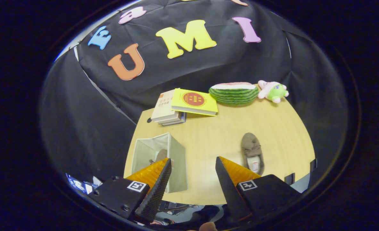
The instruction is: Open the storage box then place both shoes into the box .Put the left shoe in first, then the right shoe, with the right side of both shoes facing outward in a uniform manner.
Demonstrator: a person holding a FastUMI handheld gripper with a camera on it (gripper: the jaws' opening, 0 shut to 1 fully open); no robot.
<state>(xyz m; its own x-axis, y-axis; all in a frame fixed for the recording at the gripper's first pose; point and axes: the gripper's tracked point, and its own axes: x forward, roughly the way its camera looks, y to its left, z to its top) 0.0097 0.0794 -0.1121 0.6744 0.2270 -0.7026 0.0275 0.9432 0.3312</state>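
Observation:
A grey fabric storage box (171,154) stands open on the wooden table (215,138), just beyond my left finger. One brown shoe (160,155) lies inside it, partly hidden by that finger. A second brown shoe (252,152) lies flat on the table beyond my right finger, toe pointing away, its light insole showing. My gripper (193,163) hangs high above the table's near edge, open wide, with nothing between its fingers.
A stack of books (168,110) with a yellow book (194,101) leaning on it sits at the table's far side. Beside them lie a watermelon-shaped cushion (233,93) and a small plush toy (273,91). Bare tabletop lies between box and shoe.

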